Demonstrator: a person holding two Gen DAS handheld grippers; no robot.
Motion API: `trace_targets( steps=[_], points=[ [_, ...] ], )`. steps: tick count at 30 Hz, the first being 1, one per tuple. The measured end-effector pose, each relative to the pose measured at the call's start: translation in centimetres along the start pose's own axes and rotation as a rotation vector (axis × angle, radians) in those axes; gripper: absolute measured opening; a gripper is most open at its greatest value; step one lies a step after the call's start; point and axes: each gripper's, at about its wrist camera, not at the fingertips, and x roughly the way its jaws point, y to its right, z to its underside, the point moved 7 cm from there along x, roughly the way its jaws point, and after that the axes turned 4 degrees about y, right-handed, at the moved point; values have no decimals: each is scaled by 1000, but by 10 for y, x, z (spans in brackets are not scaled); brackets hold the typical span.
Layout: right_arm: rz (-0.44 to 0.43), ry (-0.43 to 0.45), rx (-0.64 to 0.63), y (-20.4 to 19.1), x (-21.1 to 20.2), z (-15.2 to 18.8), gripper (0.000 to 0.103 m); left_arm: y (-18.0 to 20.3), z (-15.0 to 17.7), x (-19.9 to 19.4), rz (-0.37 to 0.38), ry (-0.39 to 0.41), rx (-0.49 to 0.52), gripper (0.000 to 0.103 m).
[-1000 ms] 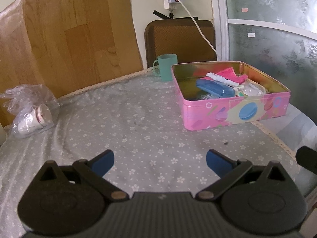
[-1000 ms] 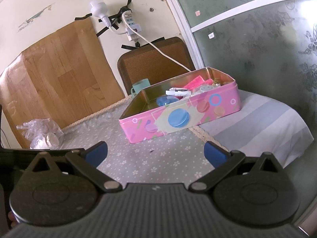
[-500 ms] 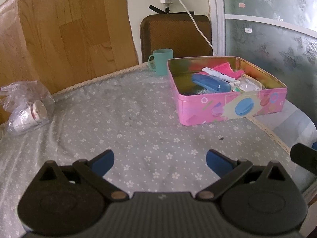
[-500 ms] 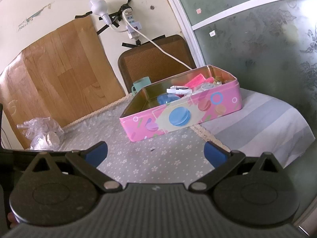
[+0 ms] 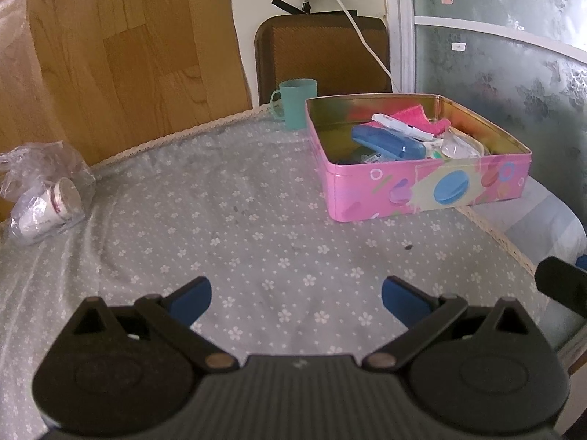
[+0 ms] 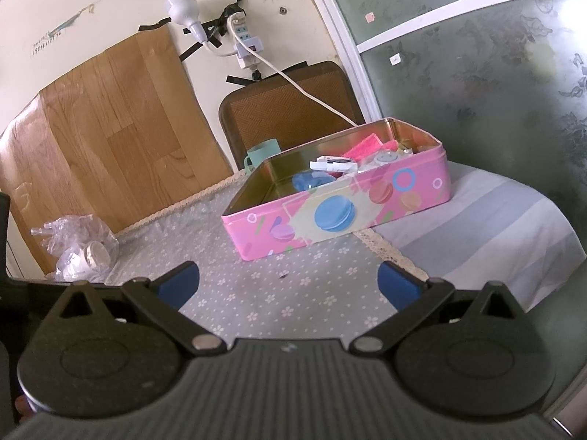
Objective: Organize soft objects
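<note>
A pink tin box stands open at the far right of the table; it also shows in the right wrist view. Inside lie a blue case, a white tube, a pink cloth and clear plastic bits. My left gripper is open and empty, low over the tablecloth, well short of the box. My right gripper is open and empty, near the table's front right edge. Part of the right gripper shows at the right edge of the left wrist view.
A teal mug stands behind the box. A clear plastic bag with paper cups lies at the far left. A brown chair back and wooden board stand behind the table. A striped cushion lies right of the table.
Both grippers stay open and empty. The left wrist view has drawn back a little from the box; the right wrist view has barely shifted.
</note>
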Motion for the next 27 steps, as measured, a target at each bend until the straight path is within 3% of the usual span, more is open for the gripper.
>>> trace_targets(
  steps=[27],
  points=[
    [8,-13,-1,1,3,1,103,4,1,7,23,-34,2,103]
  ],
)
